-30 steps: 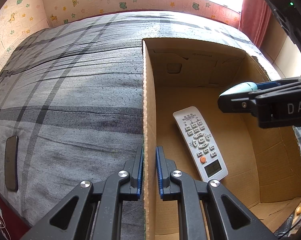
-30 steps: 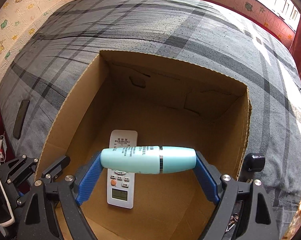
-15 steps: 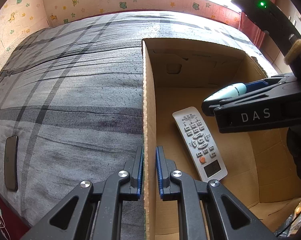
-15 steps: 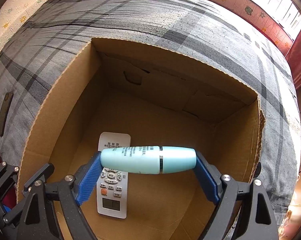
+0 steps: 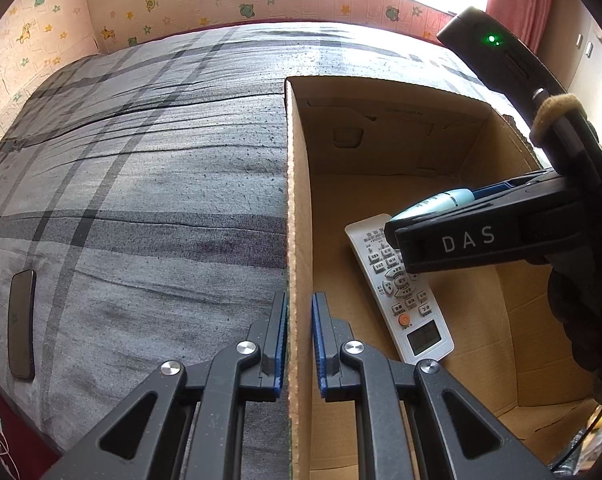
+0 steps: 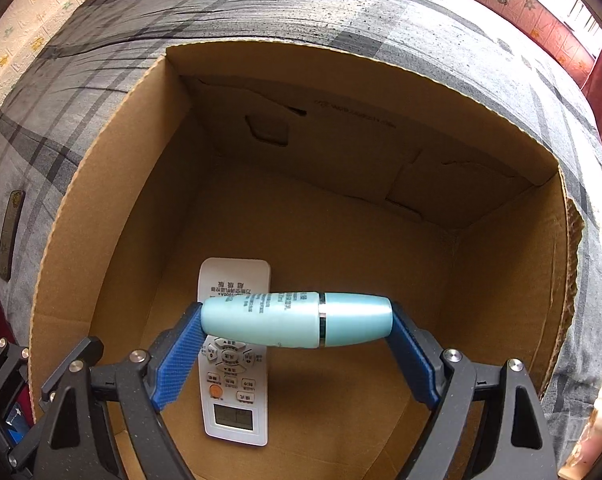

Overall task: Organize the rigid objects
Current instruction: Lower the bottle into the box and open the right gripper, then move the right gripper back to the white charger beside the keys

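An open cardboard box (image 5: pixel 299 200) (image 6: pixel 113 216) stands on a grey plaid bed. My left gripper (image 5: pixel 299 340) is shut on the box's left wall, one finger on each side. A white remote control (image 5: pixel 405 296) (image 6: pixel 235 400) lies flat on the box floor. My right gripper (image 6: pixel 297 320) is shut on a light blue bottle (image 6: pixel 297 320), held crosswise by its two ends inside the box, above the remote. In the left wrist view the bottle (image 5: pixel 441 202) shows past the right gripper's black finger.
A dark flat phone (image 5: pixel 21 324) (image 6: pixel 9 232) lies on the bed (image 5: pixel 141 200) left of the box. Patterned wallpaper (image 5: pixel 141 12) and a window run behind the bed. A red curtain (image 5: pixel 517 0) hangs at the back right.
My right gripper has moved down and forward into the box with the bottle, now close above the remote. The left gripper has kept its hold on the box wall.
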Demonstrator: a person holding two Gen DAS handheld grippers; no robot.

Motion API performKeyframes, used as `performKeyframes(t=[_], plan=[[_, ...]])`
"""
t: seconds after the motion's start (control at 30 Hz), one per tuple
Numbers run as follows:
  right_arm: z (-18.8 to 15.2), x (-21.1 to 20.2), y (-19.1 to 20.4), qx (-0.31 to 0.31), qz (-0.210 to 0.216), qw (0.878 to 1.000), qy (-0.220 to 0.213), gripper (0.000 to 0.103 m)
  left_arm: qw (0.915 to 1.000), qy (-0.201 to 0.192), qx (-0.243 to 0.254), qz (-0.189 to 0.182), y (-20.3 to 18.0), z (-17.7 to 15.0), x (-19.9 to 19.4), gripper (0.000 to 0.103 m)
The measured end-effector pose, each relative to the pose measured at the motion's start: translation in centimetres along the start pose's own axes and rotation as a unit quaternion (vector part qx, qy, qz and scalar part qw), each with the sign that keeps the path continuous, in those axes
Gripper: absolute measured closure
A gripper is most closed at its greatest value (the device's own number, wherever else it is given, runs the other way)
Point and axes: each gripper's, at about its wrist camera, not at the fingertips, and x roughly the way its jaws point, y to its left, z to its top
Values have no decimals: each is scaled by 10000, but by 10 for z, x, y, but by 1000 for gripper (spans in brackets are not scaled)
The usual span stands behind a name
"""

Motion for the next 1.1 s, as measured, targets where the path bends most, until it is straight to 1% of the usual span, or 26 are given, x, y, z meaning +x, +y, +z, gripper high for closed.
performKeyframes(t=[0.07,0.13,0.23,0.5,0.73,1.1], plan=[[1,-1,-1,-45,37,10000,-36,12,10000,0,12,13,0,0,0,90],[-1,-5,2,-112,10,9998,-147,9,10000,6,9,11,-1,0,1,90],[-2,-13,2,-78,130,9996,-246,5,10000,1,-5,8,-1,0,0,90],[-7,-43,5,-61,170,9985,-521,4,10000,-2,-64,-43,2,-1,0,90],[-18,-68,7,-24,55,9976,-689,3,10000,-4,-33,-2,1,0,0,90],[-40,-100,-24,229,25,9952,-953,3,10000,-11,-23,30,0,-1,0,90]])
